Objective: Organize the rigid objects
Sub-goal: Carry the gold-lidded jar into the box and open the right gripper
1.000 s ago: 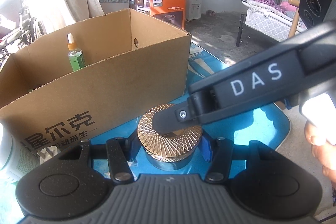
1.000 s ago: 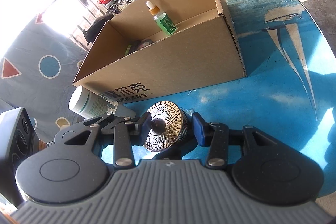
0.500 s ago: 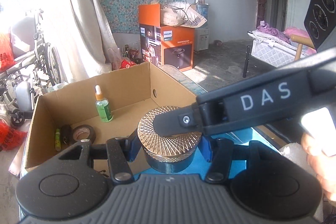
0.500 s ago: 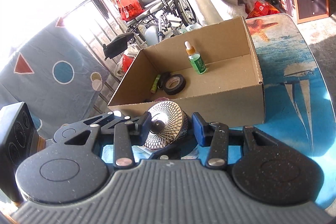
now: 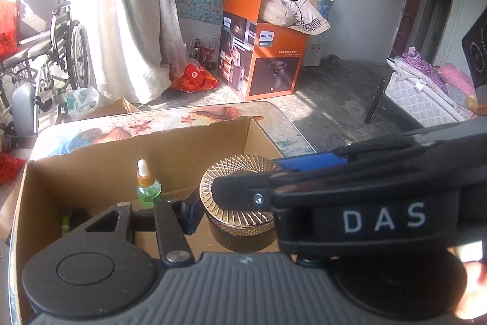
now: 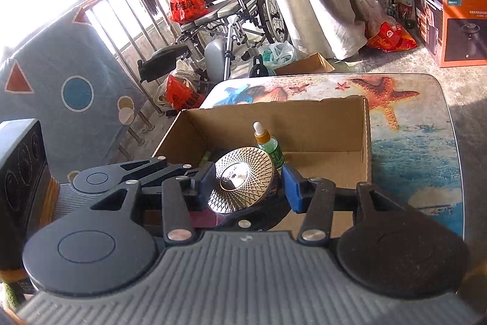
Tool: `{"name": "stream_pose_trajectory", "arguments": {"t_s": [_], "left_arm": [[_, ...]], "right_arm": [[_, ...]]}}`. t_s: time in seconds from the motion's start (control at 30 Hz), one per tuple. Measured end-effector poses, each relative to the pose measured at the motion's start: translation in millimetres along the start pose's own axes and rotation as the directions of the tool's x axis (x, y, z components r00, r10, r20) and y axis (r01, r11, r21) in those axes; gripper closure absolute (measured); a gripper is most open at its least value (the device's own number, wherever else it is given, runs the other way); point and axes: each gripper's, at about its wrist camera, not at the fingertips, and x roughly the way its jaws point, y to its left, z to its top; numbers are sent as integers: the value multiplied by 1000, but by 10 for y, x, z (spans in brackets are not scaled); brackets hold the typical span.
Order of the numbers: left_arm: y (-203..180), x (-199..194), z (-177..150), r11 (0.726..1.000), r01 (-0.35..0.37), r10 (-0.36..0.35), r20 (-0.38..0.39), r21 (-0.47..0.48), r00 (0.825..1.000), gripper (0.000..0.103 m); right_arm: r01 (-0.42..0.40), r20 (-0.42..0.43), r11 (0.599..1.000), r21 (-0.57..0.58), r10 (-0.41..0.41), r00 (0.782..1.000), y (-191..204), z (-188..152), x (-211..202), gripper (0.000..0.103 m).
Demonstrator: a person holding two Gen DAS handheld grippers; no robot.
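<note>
left wrist view: round dark jar with a gold diamond-textured lid (image 5: 240, 203) sits between both tools, held up over the open brown cardboard box (image 5: 91, 172). left gripper (image 5: 234, 212) has its left blue pad against the jar's side; its right finger is hidden behind the other tool, so a full clamp cannot be confirmed but the jar looks gripped there. right gripper (image 6: 248, 181) crosses in from the right, one black finger (image 5: 243, 194) lying over the lid top, a blue pad behind it. in the right wrist view the lid (image 6: 240, 181) faces the camera, tilted; the left pad is at its rim, the right blue pad (image 6: 292, 188) stands a little off the edge. those jaws have just been opening, jar still between them, no firm squeeze visible.

inside the box: small green dropper bottle with orange collar and white bulb (image 5: 147, 188), upright near the back wall, just behind the jar. a thin green stick-like item (image 5: 64, 226) lies at the left end, mostly hidden.

box rests on a table with a blue ocean and orange starfish print (image 6: 411, 136). orange appliance carton (image 5: 264, 57) on the floor well beyond, wheelchair (image 6: 237, 5) by the curtain.
</note>
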Motion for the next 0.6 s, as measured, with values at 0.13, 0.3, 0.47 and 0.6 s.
{"name": "stream_pose_trajectory", "arguments": {"t_s": [0.13,0.3,0.47,0.6], "left_arm": [[165,400,112,999,-31,29,-69,-25,997,46],[329,750,203,997,-57,51,-145,-43,988,46],[462,992,254,996,-50,34,-197,-76,980,46],[524,1137,263,992,-30,2,-223,-120,975,46]], "right_arm": [[-9,-81,999,36,12,997,-302,270,483,54],[-18,-155,999,41,24,988,-516,420,985,54],[-16,-214,1000,22,21,977,-641,540,1340,56],[17,-232,998,-54,-29,972,-628,617,1484,57]]}}
